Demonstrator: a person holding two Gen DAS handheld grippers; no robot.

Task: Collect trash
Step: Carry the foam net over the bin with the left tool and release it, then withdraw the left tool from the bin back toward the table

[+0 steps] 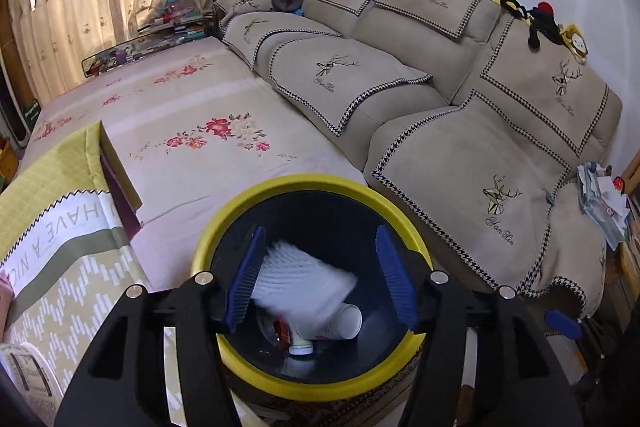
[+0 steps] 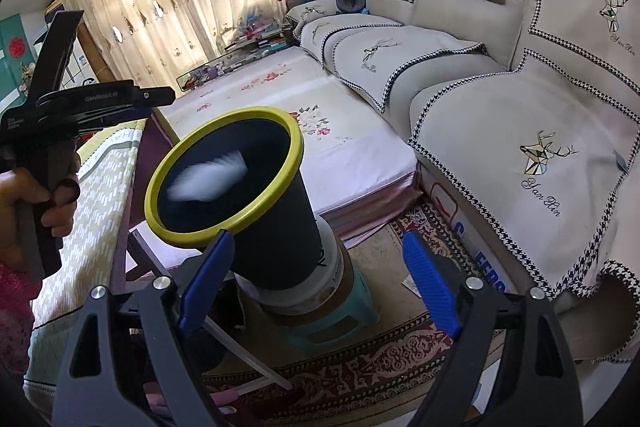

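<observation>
A dark blue trash bin with a yellow rim [image 1: 256, 201] [image 2: 294, 143] stands on a stool. My left gripper [image 1: 320, 275] is open right above the bin's mouth. A blurred white ribbed piece of trash [image 1: 304, 275] is between its fingers, falling into the bin; it also shows as a white blur in the right wrist view [image 2: 208, 175]. A paper cup [image 1: 344, 321], a small bottle and a red wrapper lie at the bottom. My right gripper [image 2: 320, 283] is open and empty, beside the bin's lower wall. The left gripper's body [image 2: 60, 107] shows at the left.
A beige sofa [image 1: 460, 155] [image 2: 520, 147] with deer-print covers runs along the right. A floral-covered low platform [image 1: 192, 131] lies behind the bin. A table with a green cloth [image 1: 60, 247] is at the left. A patterned rug [image 2: 360, 367] covers the floor. Papers [image 1: 600, 199] sit at the sofa's end.
</observation>
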